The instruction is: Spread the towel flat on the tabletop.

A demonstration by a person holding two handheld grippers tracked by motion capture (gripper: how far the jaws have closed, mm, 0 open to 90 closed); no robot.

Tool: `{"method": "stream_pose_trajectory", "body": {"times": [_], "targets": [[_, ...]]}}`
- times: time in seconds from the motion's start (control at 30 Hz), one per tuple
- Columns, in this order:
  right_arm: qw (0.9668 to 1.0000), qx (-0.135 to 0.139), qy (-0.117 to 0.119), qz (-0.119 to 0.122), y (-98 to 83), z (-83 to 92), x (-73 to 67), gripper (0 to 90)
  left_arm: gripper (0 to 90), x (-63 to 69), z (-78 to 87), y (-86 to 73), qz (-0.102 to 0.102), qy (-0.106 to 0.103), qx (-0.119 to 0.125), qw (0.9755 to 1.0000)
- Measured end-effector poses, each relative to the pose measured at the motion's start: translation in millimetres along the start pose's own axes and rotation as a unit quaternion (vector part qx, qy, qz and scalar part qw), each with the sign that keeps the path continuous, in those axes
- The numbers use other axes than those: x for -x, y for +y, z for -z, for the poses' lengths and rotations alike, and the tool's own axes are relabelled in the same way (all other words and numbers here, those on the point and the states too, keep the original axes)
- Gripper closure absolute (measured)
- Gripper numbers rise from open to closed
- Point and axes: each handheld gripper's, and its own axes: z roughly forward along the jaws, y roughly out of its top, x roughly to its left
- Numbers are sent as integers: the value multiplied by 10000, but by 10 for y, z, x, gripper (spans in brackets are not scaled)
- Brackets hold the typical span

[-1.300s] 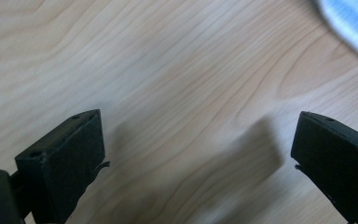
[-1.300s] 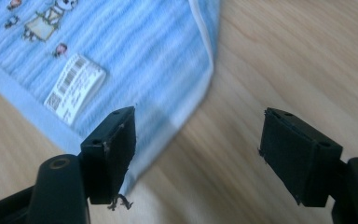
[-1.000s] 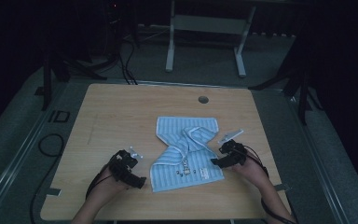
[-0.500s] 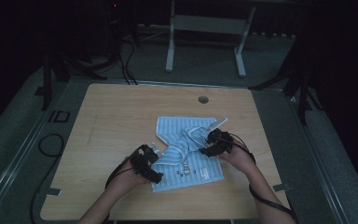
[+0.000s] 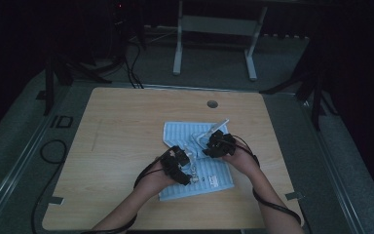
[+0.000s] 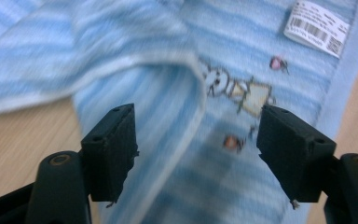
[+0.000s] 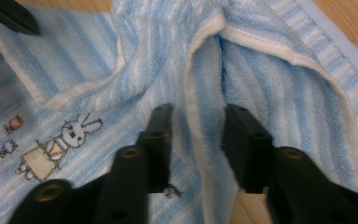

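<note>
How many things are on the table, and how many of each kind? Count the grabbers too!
Blue striped towel: 1
White barcode tag on the towel: 1
Grippers: 2, the left gripper and the right gripper
Total: 4

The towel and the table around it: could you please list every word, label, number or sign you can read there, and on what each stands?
"ID": large dark letters on the grey floor mat left of the table.
White tag on the blue striped towel: a barcode and lines of small print, too blurred to read.
The embroidered rabbit on the towel carries no lettering.
</note>
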Motion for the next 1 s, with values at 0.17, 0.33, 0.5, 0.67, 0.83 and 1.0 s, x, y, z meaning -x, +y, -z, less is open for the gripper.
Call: {"method": "stream_pose_trajectory", "body": {"times": [0.17,0.33,0.5,0.67,0.83,1.0], "targets": [[10000,13,-30,66,-15,8,3,738,474,-39,-140,112,1,154,-28,9999],[9999,-25,-66,134,-32,35,3,870,827,-112,-116,118,157,245,226,9993],[9998,83,-159,127,-54,105,0,875,879,-203,71,91,275,197,482,9983],[9995,229,-210,58,-93,278,36,875,879,-362,322,37,423,341,714,9960],[9987,384,-318,-117,-180,485,123,877,879,-584,500,-93,707,480,803,9931],[9977,474,-351,-336,-302,625,232,877,879,-787,575,-237,1049,469,850,9897]]}}
